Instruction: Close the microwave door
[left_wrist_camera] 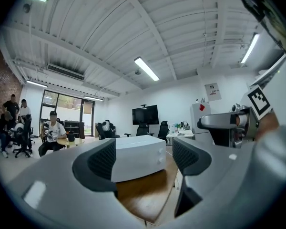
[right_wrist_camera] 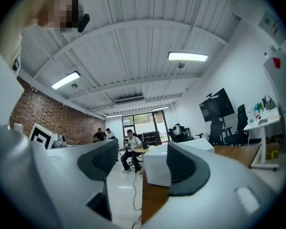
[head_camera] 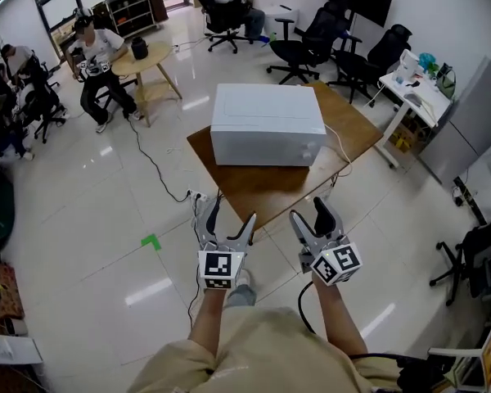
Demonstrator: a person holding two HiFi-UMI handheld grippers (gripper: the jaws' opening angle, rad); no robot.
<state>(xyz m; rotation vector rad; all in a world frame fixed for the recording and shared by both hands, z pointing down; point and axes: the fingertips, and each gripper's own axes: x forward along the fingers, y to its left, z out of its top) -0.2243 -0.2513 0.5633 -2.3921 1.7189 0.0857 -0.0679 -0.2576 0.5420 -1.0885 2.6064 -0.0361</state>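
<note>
Wooden table (head_camera: pixel 270 191) on pale tiled floor (head_camera: pixel 106 244), one corner nearest. On it, toward the far side: white microwave (head_camera: pixel 267 125), front turned this way. Door (head_camera: pixel 258 155): looks flush with the front, no gap visible from here; cannot confirm latched. Short of the near table corner, well apart from the microwave: left gripper (head_camera: pixel 231 211) and right gripper (head_camera: pixel 311 210), side by side, pointing at it. Jaws of both spread, nothing between, nothing gripped. Judged step: approach, no contact yet. Next: calls for a reach across the bare table to the door, then a flat push if ajar, gentle enough not to slide the microwave back
</note>
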